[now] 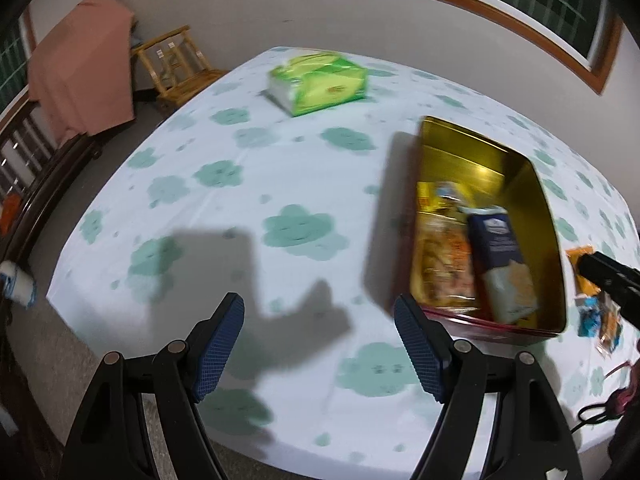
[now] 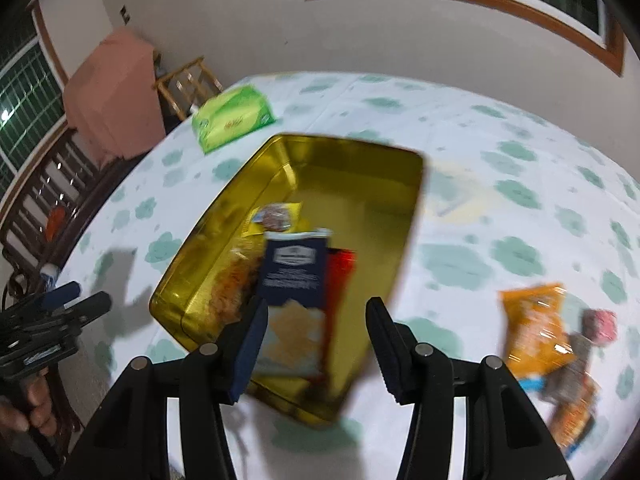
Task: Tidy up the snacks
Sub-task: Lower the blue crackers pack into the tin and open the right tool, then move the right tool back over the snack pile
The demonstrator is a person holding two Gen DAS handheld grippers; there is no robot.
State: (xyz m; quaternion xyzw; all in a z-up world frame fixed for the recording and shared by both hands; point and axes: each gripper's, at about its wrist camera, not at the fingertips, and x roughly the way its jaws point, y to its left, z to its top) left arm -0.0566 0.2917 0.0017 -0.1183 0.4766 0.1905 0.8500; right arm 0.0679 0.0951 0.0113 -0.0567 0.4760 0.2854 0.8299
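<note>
Gold tin (image 2: 352, 184) sits at 12 o'clock from your right tongs (image 2: 318, 344), holding the navy cracker packet (image 2: 294, 280). Both right and left tongs (image 1: 320, 344) are spread, gripping nothing. Loose orange snack packs (image 2: 536, 328) lie on the bench (image 1: 280, 168) at 3 o'clock.

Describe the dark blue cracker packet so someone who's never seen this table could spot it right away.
Find the gold tin standing open on the cloud-print tablecloth. Several snack packets lie at the end of the tin nearest the right claw. The cracker packet is the one among them with a navy top half and a pale lower half picturing a square cracker, unlike the orange-yellow snack bag and red packet beside it.
</note>
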